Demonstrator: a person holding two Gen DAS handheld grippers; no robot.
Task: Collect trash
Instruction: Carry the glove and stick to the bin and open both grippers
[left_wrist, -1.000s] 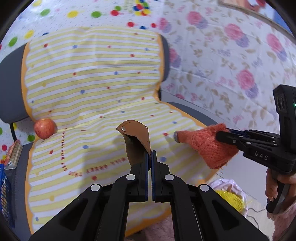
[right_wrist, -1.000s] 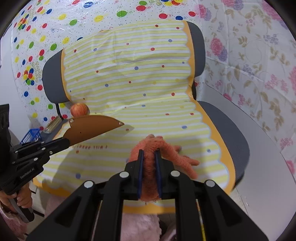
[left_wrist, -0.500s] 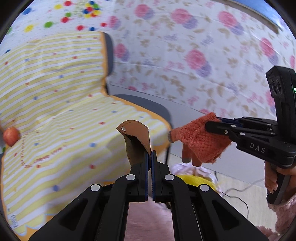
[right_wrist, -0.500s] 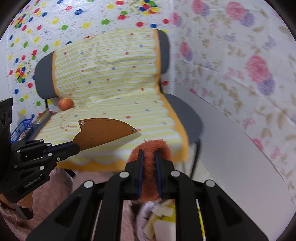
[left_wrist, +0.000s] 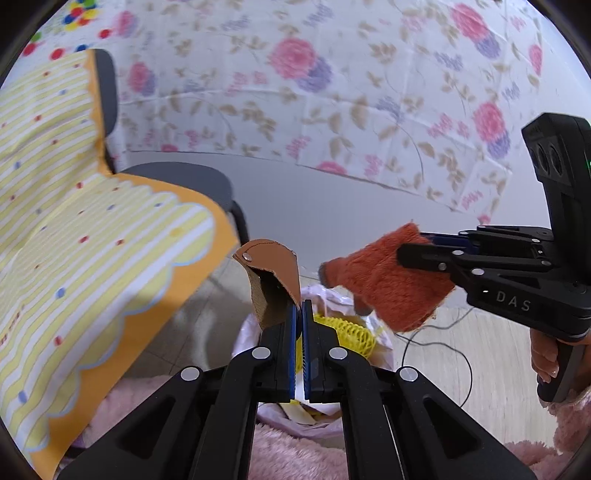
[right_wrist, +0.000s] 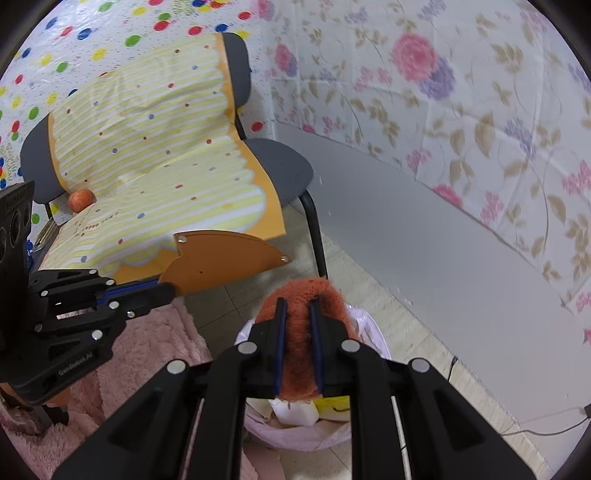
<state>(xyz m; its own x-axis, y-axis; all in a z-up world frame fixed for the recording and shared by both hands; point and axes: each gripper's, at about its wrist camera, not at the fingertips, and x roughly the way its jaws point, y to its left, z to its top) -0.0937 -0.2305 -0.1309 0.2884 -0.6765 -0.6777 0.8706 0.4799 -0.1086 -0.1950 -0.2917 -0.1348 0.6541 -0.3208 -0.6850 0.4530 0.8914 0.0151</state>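
My left gripper is shut on a brown leather scrap, which also shows in the right wrist view. My right gripper is shut on an orange fuzzy glove, seen from the side in the left wrist view. Both are held in the air over a trash bin lined with a pale pink bag on the floor, which holds yellow mesh and paper scraps. The bin is mostly hidden behind the grippers.
A grey chair draped with a yellow striped cloth stands to the left, with an apple on its seat. A pink fluffy rug lies beside the bin. A black cable runs over the floor. A floral-covered wall stands behind.
Both grippers have swung right, away from the chair seat, carrying the leather scrap and the glove. They now hang over the trash bin, which has come into view.
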